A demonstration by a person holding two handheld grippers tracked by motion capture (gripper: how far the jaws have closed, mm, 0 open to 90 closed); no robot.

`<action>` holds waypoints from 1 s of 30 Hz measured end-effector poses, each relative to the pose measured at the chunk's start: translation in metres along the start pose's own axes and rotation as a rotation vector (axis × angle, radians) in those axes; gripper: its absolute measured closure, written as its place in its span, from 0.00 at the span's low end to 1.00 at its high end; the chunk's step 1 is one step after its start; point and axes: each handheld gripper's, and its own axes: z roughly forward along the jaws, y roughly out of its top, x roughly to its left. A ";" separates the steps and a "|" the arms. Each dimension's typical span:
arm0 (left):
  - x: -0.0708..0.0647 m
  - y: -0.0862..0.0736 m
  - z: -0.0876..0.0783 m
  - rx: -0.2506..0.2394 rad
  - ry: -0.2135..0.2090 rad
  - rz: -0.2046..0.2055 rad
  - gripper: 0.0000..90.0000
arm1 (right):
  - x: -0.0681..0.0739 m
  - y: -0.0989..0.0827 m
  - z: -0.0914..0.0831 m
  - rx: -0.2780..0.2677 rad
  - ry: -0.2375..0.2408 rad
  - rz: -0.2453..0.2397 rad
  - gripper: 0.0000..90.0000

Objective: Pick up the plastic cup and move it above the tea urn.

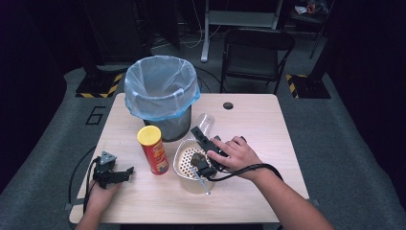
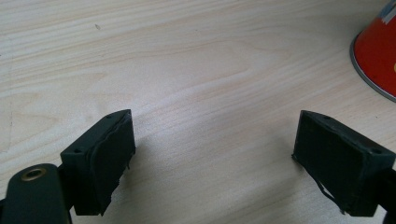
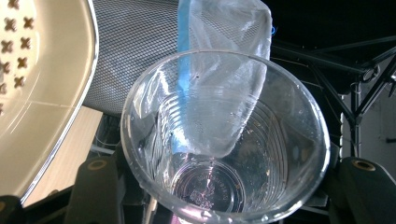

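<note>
cup: clear plastic cup (image 3: 224, 140) sits clamped between the right gripper (image 1: 203, 132) jaws, tipped on its side with the mouth facing the gripper's camera, just in front of the mesh trash bin (image 1: 163, 96)
right gripper: clenched on the cup, right by the bin's lower edge
left gripper (image 1: 112, 173): jaws spread wide over bare table (image 2: 196, 70), nothing between them, well left of the bin
strainer: white strainer bowl (image 1: 186, 160) just below the cup
writing: red chip can (image 1: 153, 149) stands by the bin, label too blurry to read; a "6" on the floor left of the table
</note>
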 end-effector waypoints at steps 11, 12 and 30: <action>0.000 0.000 -0.001 0.006 -0.002 -0.014 0.15 | -0.011 -0.002 0.002 0.013 0.010 0.214 0.39; 0.000 0.000 -0.001 -0.004 0.003 -0.016 0.15 | -0.012 -0.002 0.003 0.019 0.003 0.235 0.39; -0.003 0.004 -0.006 -0.012 -0.007 -0.046 0.16 | -0.045 -0.042 0.010 0.018 0.236 1.082 0.39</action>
